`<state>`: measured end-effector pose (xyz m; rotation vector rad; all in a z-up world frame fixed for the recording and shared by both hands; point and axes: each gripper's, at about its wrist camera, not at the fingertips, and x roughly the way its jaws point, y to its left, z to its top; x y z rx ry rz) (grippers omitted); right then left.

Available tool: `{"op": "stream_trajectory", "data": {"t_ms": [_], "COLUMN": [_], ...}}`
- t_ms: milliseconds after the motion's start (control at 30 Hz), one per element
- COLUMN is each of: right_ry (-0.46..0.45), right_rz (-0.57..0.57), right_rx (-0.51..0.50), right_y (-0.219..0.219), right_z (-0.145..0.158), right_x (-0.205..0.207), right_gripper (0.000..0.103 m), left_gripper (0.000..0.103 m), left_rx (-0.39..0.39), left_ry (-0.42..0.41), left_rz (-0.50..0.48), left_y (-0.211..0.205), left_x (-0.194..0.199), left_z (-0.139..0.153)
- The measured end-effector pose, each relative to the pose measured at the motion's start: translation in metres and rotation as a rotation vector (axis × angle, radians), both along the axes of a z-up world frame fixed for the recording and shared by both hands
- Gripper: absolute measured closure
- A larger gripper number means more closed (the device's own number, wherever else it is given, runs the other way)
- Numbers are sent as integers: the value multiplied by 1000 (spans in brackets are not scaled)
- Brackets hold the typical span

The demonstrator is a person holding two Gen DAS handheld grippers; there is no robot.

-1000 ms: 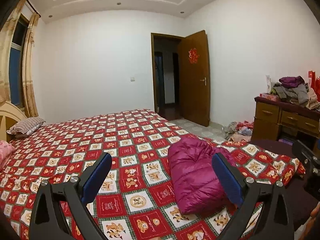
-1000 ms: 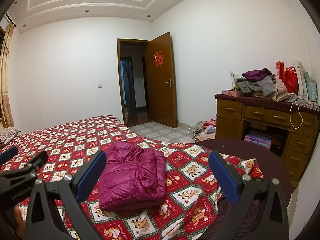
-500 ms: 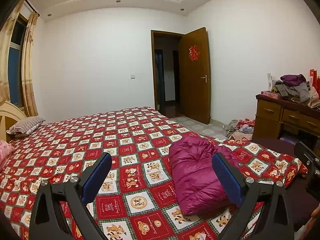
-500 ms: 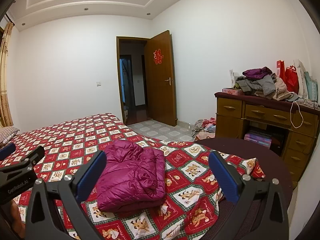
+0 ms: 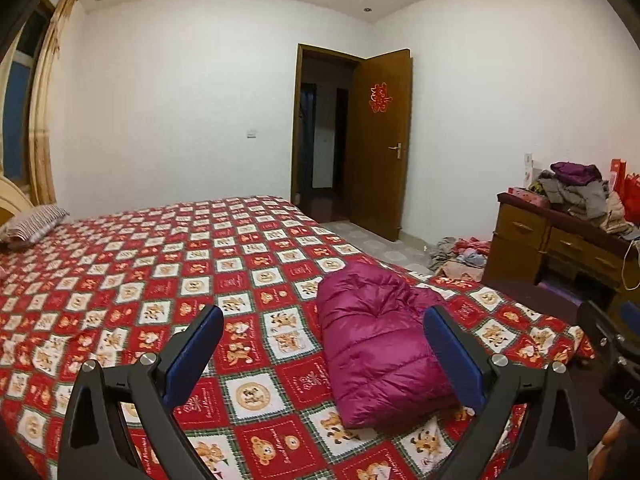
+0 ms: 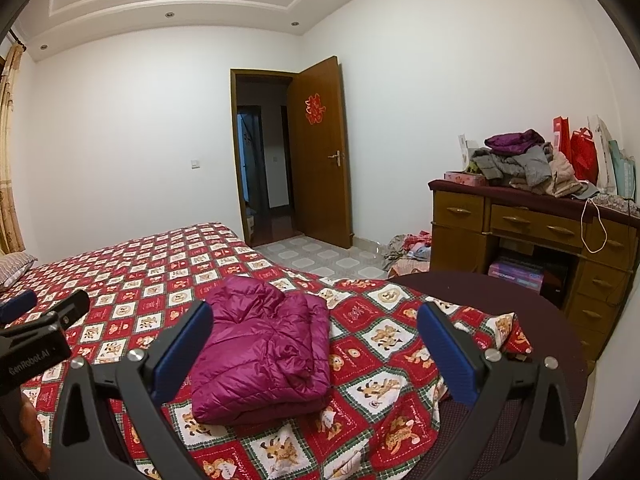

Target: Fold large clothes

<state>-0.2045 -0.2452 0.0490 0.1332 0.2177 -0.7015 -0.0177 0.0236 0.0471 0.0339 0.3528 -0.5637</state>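
Observation:
A magenta puffer jacket point(image 5: 380, 340) lies folded into a compact bundle on the red teddy-bear bedspread point(image 5: 160, 264) near the bed's foot corner; it also shows in the right wrist view point(image 6: 264, 348). My left gripper point(image 5: 324, 354) is open and empty, held above the bed just left of the jacket. My right gripper point(image 6: 316, 346) is open and empty, held above the near end of the jacket. The left gripper's body point(image 6: 36, 344) shows at the left edge of the right wrist view.
A wooden desk point(image 6: 520, 224) piled with clothes point(image 6: 520, 160) and bags stands at the right. A dark round stool point(image 6: 520, 304) sits by the bed corner. Clothes lie on the floor point(image 6: 408, 246) near the open door point(image 6: 320, 152). A striped pillow point(image 5: 36, 220) lies at the headboard.
Both grippers have risen and drawn back a little from the folded jacket. Both stay open. The jacket has not moved.

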Motion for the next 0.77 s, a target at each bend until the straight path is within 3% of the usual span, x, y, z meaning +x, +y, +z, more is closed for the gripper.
{"op": "stream_trajectory", "data": {"t_ms": [400, 767], "right_ry": [22, 47], "right_rz": [-2, -10], "right_rx": [18, 47], "right_y": [0, -7], "right_z": [-5, -6], "right_x": [9, 23], "right_gripper": [0, 0], "left_gripper": [3, 3], "left_rx": [58, 64], "left_ry": [-6, 42], "left_rz": [41, 61], "left_y": [-4, 5], "left_x": [11, 32], "left_z": [-10, -16]}}
